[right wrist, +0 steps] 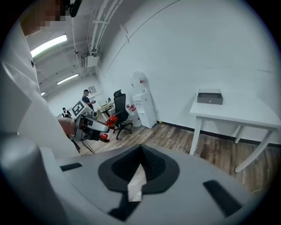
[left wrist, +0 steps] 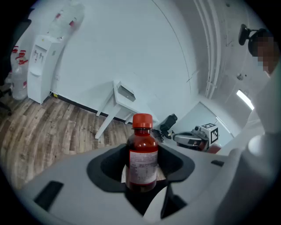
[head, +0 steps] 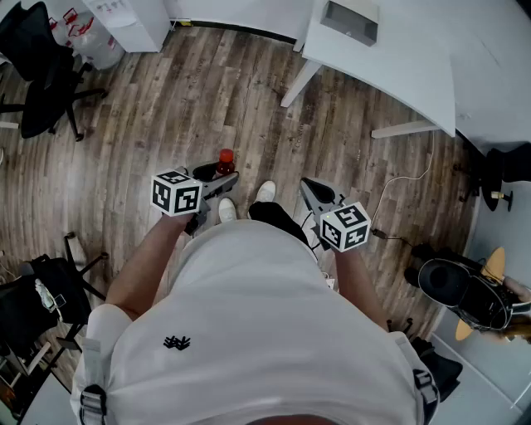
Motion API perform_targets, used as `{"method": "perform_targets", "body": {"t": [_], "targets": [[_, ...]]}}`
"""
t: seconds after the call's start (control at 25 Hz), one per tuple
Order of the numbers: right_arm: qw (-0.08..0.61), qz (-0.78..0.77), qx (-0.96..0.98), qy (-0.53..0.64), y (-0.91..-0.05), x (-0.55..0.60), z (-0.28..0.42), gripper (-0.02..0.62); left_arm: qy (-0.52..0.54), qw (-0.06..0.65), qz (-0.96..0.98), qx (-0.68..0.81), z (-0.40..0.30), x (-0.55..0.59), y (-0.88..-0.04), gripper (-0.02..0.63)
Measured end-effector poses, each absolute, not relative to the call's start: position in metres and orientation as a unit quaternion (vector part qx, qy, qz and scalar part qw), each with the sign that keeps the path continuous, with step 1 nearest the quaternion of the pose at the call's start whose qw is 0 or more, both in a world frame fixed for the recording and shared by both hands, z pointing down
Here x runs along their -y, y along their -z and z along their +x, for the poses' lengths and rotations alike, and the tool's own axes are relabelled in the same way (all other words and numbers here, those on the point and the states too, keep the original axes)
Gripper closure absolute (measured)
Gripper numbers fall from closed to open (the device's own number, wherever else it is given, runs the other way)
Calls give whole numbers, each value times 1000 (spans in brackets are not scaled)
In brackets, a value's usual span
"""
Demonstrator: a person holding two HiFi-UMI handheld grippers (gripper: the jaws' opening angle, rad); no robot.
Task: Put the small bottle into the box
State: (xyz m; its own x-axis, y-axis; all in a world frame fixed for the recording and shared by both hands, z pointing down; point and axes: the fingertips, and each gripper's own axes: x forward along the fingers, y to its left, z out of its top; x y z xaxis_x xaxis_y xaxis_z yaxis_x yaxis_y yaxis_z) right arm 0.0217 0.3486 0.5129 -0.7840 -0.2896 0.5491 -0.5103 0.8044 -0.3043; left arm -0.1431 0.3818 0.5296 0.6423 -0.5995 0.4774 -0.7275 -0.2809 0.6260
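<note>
While the person stands on a wood-plank floor [head: 166, 108] in a white-walled room, a white counter [head: 398, 58] reaches into the upper right of the head view. A grey box [head: 350, 21] sits on it near the top edge. A black office chair [head: 37, 75] stands at the upper left, near a white water dispenser [head: 133, 21]. A thin cable [head: 406, 178] trails over the planks at the right.

The small bottle [left wrist: 142, 154] has a red cap, dark red contents and a white label. It stands upright between the jaws of the left hand-held gripper [head: 220, 176], which clamp its lower body from both sides, the cap rising above them. In the head view it shows just left of centre, beyond the marker cube, above the floor and well apart from the counter and the box.

The right hand-held gripper [right wrist: 139, 169] holds nothing. Its jaws are drawn together, leaving only a thin slit through which the planks show. In its own view, the counter with the box stands at the right of the frame.
</note>
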Motion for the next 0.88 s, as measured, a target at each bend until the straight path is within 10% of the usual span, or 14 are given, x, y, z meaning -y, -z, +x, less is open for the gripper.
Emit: {"method": "perform_targets", "body": {"t": [0.88], "targets": [[200,245,911,-264,-517,-210,92,526,-95,410,816,395,-74,-186,-487,383]]}}
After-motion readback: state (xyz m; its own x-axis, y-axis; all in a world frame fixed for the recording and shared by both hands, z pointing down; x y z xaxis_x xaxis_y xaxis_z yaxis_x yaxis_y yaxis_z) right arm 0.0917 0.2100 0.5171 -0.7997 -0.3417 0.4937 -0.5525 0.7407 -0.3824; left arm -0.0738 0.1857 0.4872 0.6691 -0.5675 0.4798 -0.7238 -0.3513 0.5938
